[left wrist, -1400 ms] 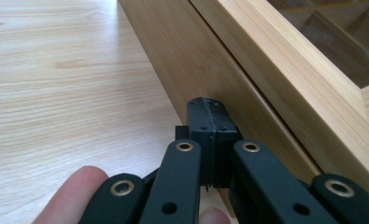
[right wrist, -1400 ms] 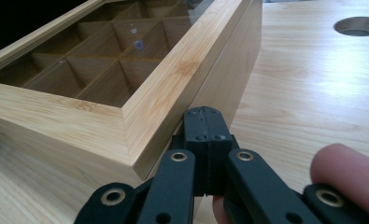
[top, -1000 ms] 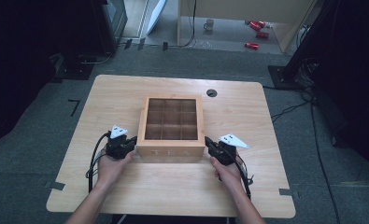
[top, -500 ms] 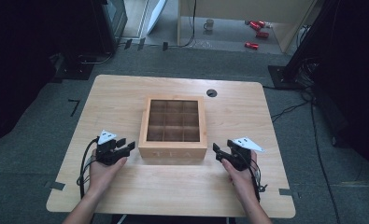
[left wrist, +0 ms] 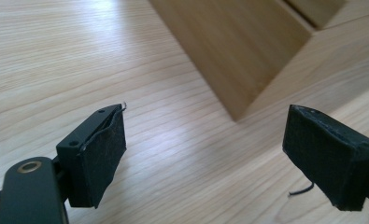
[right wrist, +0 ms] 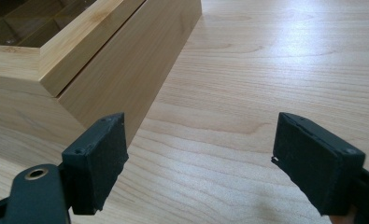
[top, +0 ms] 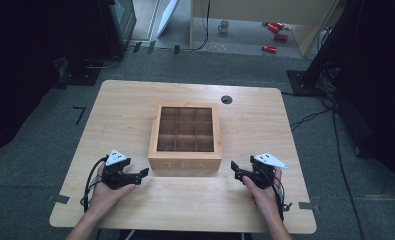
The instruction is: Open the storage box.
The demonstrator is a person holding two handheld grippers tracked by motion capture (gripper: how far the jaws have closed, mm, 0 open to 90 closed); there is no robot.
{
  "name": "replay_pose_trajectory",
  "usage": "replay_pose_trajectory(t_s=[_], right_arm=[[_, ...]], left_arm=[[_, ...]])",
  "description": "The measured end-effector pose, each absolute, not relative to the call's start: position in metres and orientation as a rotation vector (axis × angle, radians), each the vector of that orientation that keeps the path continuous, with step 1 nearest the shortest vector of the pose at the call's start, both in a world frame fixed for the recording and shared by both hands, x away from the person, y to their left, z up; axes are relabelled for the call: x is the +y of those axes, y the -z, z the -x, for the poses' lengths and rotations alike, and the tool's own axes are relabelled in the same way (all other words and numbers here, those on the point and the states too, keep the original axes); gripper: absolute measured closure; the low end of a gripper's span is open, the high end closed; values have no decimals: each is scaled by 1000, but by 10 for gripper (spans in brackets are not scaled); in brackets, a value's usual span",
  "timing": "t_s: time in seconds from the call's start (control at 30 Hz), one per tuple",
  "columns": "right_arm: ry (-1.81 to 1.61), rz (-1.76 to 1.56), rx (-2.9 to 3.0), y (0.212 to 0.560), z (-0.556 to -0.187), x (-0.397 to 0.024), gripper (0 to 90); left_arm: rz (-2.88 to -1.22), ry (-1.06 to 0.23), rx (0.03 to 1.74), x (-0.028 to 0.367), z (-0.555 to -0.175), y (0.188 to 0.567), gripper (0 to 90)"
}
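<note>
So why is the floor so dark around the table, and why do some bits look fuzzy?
High view: light falls on the table and the wooden box, while the floor at both sides sinks into black. Left gripper view: a bright glare washes out the tabletop at the top left, and the box is soft. Right gripper view: the near pads of the claw look slightly blurred.

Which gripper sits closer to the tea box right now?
The left gripper: its fingers almost reach the front left corner of the tea box. The right gripper stands clearly farther off the right corner. Both are open and hold nothing.
</note>
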State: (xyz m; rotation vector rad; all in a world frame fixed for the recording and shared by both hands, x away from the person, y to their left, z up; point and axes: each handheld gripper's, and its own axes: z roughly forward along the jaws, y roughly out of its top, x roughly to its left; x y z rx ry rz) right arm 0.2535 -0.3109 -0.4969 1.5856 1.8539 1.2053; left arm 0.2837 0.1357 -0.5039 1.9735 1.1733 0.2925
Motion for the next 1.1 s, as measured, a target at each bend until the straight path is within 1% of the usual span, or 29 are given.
replay_pose_trajectory(t_s=[0.27, 0.3, 0.47, 0.53, 0.67, 0.8, 0.87, 1.1], right_arm=[[-1216, -1580, 1856, 495, -252, -309, 176], [-1220, -1578, 1857, 494, -252, -308, 177], [-1227, -1569, 1859, 491, -252, -305, 180], [-1228, -1574, 1859, 491, -252, -304, 181], [-1236, -1557, 1866, 488, -251, -300, 185], [-1237, -1552, 1868, 488, -251, -298, 187], [-1237, -1553, 1866, 487, -251, -298, 189], [-1231, -1542, 1860, 485, -251, -296, 192]], left_arm=[[-1974, -277, 1155, 128, -285, 502, 163], [-1970, -275, 1164, 127, -286, 501, 175], [-1957, -261, 1193, 123, -290, 499, 182], [-1953, -258, 1191, 122, -290, 499, 213], [-1928, -207, 1183, 121, -292, 497, 249], [-1917, -201, 1204, 119, -295, 497, 253], [-1912, -179, 1199, 119, -296, 497, 247], [-1901, -165, 1196, 119, -297, 495, 236]])
